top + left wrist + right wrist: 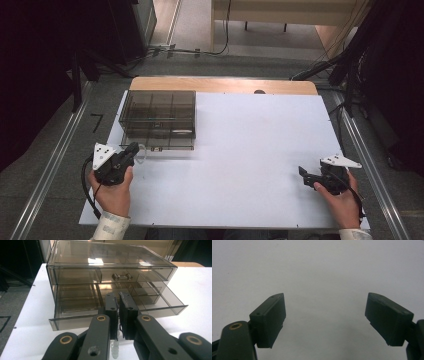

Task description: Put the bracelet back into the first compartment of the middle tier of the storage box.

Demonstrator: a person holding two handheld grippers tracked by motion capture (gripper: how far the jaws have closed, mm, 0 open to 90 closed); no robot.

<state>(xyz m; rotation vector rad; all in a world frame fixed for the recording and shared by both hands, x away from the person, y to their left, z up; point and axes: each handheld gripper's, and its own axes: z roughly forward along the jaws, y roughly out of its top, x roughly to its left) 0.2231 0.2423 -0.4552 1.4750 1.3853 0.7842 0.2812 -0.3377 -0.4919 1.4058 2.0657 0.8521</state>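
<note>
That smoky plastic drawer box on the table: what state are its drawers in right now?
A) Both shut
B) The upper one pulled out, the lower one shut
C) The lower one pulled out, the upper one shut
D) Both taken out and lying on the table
C: in the left gripper view the lower drawer juts forward from the drawer box, while the upper drawer sits flush.

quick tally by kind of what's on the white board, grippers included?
Smoked clear drawer organizer: 1, lower drawer pulled out
Handheld grippers: 2, left gripper with fingers nearly together at the open drawer's front, right gripper with fingers wide apart over bare board
Total: 3
</note>
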